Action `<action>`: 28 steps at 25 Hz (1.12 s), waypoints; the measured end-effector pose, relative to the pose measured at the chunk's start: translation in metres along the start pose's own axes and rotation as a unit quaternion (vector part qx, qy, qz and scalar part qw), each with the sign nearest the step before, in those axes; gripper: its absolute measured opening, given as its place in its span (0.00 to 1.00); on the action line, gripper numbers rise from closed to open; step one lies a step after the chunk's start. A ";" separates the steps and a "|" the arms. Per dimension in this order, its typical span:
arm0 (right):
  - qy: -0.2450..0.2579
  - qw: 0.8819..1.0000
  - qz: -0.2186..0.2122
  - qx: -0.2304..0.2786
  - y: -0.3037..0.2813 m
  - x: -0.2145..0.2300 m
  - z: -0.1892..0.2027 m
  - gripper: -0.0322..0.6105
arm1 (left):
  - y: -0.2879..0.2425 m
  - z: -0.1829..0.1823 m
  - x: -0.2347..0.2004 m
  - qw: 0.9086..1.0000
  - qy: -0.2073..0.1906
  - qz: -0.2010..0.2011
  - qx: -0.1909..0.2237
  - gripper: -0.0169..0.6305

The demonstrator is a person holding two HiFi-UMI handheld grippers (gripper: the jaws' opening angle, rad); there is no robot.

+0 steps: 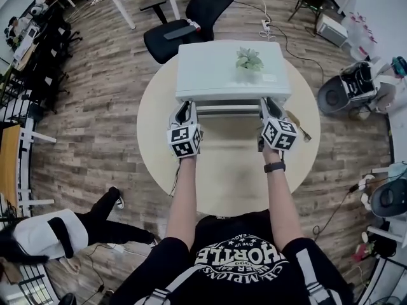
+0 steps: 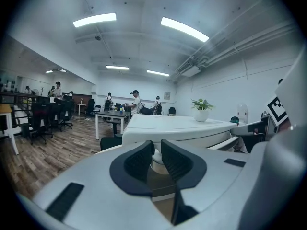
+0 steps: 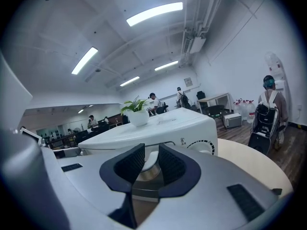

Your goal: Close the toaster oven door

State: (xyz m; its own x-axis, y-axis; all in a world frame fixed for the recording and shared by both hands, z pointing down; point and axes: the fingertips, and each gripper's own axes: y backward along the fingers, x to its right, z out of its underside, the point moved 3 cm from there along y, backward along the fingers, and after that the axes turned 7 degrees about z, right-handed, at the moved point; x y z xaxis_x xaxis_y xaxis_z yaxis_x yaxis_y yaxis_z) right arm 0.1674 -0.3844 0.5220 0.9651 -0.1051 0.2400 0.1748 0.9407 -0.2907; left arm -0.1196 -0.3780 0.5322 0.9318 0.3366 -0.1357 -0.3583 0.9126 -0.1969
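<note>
Gripping the door handle (image 2: 154, 165) at both ends, ready to shut the toaster oven (image 1: 216, 75).

We hold the left tongs (image 2: 157, 153) and the right tongs (image 3: 150, 158) narrow. Each is closed on a rounded end piece of the handle, one at either side, so the door (image 1: 227, 107) should swing evenly rather than twist. The oven sits at the far middle of the round tabletop (image 1: 229, 170) with a small potted plant (image 1: 249, 59) on its roof. Its door seems to lean slightly out from the front, not yet home, though we cannot tell how far. We judge an even push towards the oven comes next.
</note>
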 end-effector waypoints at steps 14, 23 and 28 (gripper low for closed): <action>0.052 0.998 -0.027 0.030 0.070 -0.031 -0.023 0.18 | 0.080 -0.025 0.017 0.999 -0.015 0.022 0.026 0.10; 0.071 0.996 -0.030 0.043 0.137 -0.047 -0.012 0.13 | 0.146 -0.029 0.041 0.998 -0.026 0.030 0.038 0.08; 0.073 0.996 -0.028 0.042 0.166 -0.050 0.004 0.11 | 0.173 -0.012 0.053 0.998 -0.029 0.041 0.032 0.07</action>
State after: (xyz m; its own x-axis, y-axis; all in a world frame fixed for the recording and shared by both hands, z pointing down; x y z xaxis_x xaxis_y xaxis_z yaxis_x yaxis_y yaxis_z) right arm 0.1472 -0.2217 0.4657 0.9734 -0.1978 0.1153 0.2179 0.9550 -0.2013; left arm -0.1326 -0.2053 0.4795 0.9023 0.4212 -0.0920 -0.4301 0.8940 -0.1258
